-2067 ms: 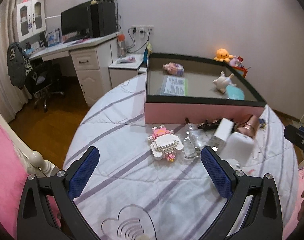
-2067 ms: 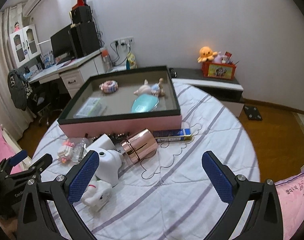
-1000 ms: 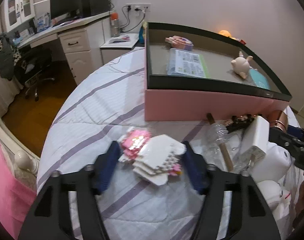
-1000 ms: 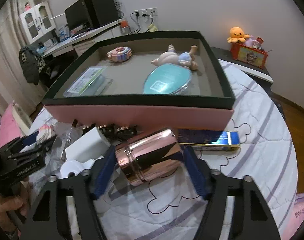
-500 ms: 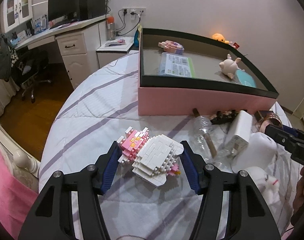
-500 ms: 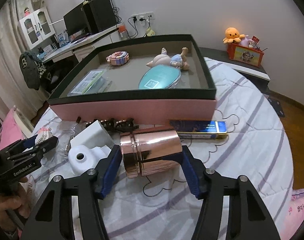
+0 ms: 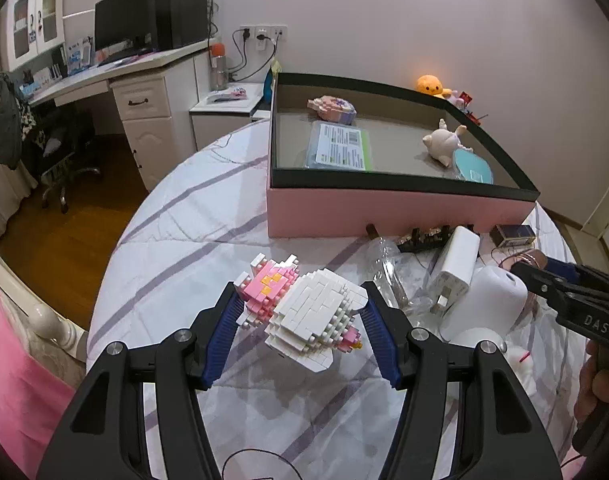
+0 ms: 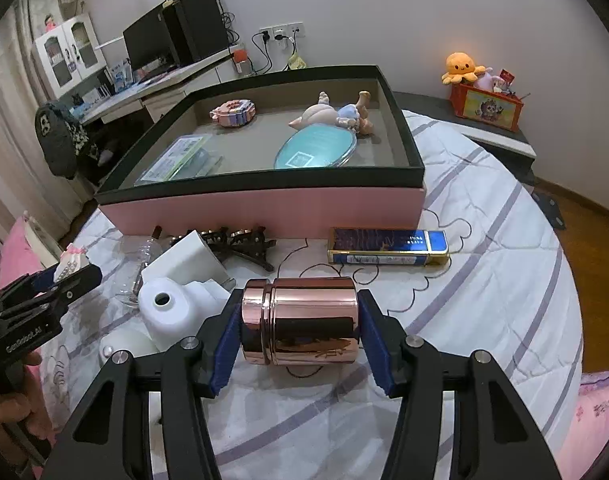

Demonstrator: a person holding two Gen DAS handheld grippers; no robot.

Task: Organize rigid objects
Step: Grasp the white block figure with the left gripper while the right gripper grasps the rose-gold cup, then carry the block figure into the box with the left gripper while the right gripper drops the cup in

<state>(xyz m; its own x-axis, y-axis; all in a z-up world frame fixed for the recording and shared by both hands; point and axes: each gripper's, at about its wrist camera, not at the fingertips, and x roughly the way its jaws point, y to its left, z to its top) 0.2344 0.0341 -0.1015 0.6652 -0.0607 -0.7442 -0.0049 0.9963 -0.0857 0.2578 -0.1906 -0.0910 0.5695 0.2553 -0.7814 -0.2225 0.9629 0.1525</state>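
Observation:
My left gripper [image 7: 300,326] is shut on a pink and white brick model [image 7: 304,308], held a little above the striped bedspread. In the right wrist view my right gripper [image 8: 300,332] is shut on a rose-gold metal cylinder [image 8: 300,322], which lies crosswise between the blue pads, gripped end to end. Beyond both stands the pink box [image 7: 384,210] with a black rim [image 8: 264,178]; inside it lie a packet [image 7: 340,150], a teal oval case [image 8: 316,148], a small doll [image 8: 336,114] and a pink brick piece [image 8: 232,112].
On the bedspread before the box lie a white charger [image 7: 454,264], a white cylinder with a hole [image 8: 168,312], a clear plastic bottle [image 7: 384,264], dark hair clips [image 8: 240,242] and a blue flat box [image 8: 388,246]. A desk [image 7: 116,80] and a chair stand at the left.
The left gripper has lifted the brick model off the bedspread and drawn back from the box. The right gripper's pads have closed on the rose-gold cylinder, which turned crosswise and rose slightly.

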